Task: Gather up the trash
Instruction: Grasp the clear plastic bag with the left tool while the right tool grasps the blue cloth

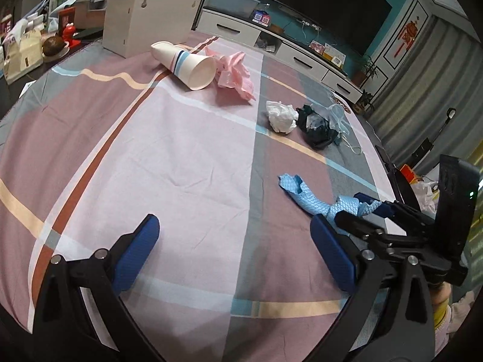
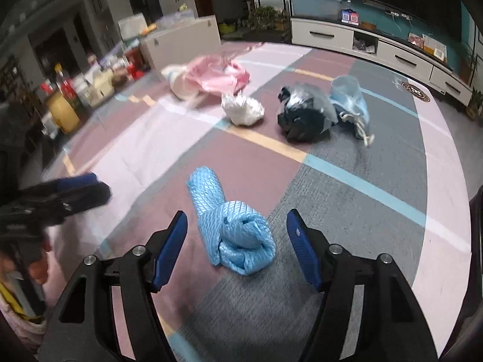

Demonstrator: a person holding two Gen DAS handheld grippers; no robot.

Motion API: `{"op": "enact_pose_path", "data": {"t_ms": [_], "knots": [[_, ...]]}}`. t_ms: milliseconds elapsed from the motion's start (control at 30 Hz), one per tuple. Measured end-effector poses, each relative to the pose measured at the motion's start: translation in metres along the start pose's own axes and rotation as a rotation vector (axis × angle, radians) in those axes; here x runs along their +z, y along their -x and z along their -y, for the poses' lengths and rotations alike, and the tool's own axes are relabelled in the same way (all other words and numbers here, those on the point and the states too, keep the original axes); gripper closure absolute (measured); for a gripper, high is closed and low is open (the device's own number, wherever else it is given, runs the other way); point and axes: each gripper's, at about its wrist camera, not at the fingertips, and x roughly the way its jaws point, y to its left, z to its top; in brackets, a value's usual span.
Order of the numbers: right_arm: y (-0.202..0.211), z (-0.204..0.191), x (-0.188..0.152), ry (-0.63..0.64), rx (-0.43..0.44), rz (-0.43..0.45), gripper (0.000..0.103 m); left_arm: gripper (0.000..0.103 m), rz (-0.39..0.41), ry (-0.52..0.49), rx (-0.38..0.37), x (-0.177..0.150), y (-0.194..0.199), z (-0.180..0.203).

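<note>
1. Trash is seen scattered over a striped cloth (image 1: 187,157) covering the bench.
2. Blue textured cloth wad (image 2: 234,229) lies at lower centre of the right wrist view, between the spread jaws of the right claw (image 2: 237,241); the pads are not touching it.
3. Left claw (image 1: 235,241) is shown wide open at the bottom of its own view, with nothing held.
4. Paper cup (image 1: 188,63) lies on its side at upper centre, touching a pink plastic bag (image 1: 235,74).
5. White crumpled paper (image 1: 282,117) and a dark bag (image 1: 318,129) lie side by side at centre right.
</note>
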Motion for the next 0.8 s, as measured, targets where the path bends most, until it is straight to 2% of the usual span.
{"op": "enact_pose_path", "data": {"t_ms": [33, 133, 233, 500, 633, 800], "knots": [[-0.002, -0.001, 0.000, 0.006, 0.004, -0.006, 0.050, 0.003, -0.002, 0.003, -0.002, 0.000, -0.001, -0.001], [-0.006, 0.000, -0.004, 0.011, -0.007, -0.006, 0.065, 0.003, -0.009, 0.001, -0.008, 0.000, -0.004, 0.000], [0.000, 0.006, -0.008, -0.012, 0.003, 0.019, 0.074, 0.003, -0.017, -0.011, -0.021, 0.001, -0.008, 0.005], [0.066, 0.078, -0.022, -0.223, -0.027, 0.202, 0.075, 0.003, -0.034, -0.090, -0.055, 0.015, -0.022, 0.044], [0.094, 0.117, -0.032, -0.305, -0.075, 0.304, 0.075, 0.003, -0.006, -0.150, -0.043, 0.032, -0.035, 0.078], [0.111, 0.156, -0.043, -0.409, -0.114, 0.389, 0.075, 0.003, 0.029, -0.234, -0.030, 0.056, -0.061, 0.122]]}}
